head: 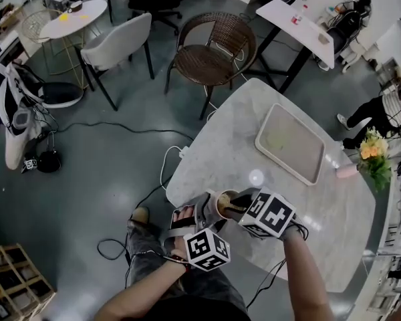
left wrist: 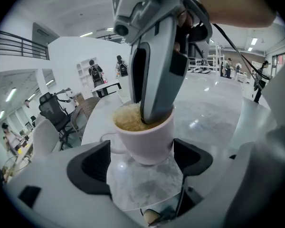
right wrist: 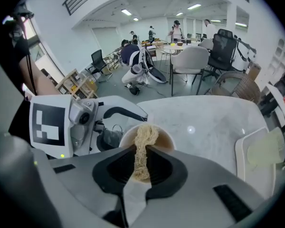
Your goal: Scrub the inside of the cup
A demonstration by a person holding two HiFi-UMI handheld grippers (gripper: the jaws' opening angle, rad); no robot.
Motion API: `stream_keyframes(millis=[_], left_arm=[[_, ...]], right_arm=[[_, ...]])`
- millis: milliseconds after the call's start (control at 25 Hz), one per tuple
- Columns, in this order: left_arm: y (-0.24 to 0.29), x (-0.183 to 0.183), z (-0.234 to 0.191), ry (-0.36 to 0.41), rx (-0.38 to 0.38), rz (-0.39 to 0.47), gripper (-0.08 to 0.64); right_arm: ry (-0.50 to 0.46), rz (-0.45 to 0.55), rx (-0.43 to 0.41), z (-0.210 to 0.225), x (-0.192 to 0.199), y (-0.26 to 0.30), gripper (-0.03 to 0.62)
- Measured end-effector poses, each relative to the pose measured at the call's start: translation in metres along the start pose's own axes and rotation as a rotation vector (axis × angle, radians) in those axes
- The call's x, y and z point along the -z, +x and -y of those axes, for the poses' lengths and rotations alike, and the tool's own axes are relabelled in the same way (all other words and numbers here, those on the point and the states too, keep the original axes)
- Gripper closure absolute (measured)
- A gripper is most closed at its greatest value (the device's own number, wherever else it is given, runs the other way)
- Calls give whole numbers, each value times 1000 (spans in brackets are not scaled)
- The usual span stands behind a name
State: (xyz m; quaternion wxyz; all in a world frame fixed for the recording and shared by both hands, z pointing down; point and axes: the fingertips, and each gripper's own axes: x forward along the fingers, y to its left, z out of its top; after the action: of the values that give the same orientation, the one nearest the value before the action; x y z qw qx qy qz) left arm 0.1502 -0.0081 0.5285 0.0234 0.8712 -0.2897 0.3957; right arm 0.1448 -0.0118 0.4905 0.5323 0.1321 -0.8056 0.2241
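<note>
A pale pink cup point(left wrist: 145, 141) stands on the marble table point(head: 254, 152) near its front edge. My left gripper point(left wrist: 142, 164) has a dark pad on each side of the cup's base and is shut on it. My right gripper point(right wrist: 141, 170) is shut on a tan fibrous scrubber point(right wrist: 142, 146), whose far end lies inside the cup point(right wrist: 156, 136). In the left gripper view, the right gripper's fingers point(left wrist: 154, 80) dip into the cup's mouth from above. The head view shows the cup point(head: 222, 204) between the left gripper point(head: 202, 211) and the right gripper point(head: 239, 204).
A pale rectangular tray point(head: 291, 144) lies on the table beyond the cup. Yellow flowers point(head: 374, 156) stand at the right edge. A wicker chair point(head: 210, 49) and a grey chair point(head: 117, 45) stand on the floor behind the table, and cables trail on the floor to the left.
</note>
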Motion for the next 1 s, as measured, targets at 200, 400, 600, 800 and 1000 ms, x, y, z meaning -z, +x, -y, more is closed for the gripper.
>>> stream_keyframes(millis=[200, 400, 600, 800, 1000], left_arm=[[8, -4, -1, 68, 99, 2, 149], [14, -4, -3, 134, 171, 6, 149], [17, -3, -3, 194, 235, 7, 149], [21, 0, -5, 309, 292, -6, 150], [26, 0, -4, 407, 349, -17, 150]], right_arm=[[58, 67, -19, 4, -2, -10, 532], [79, 114, -31, 5, -5, -21, 532], [91, 161, -44, 3, -10, -34, 532], [101, 192, -47, 3, -15, -44, 532], [109, 198, -46, 5, -15, -45, 532]])
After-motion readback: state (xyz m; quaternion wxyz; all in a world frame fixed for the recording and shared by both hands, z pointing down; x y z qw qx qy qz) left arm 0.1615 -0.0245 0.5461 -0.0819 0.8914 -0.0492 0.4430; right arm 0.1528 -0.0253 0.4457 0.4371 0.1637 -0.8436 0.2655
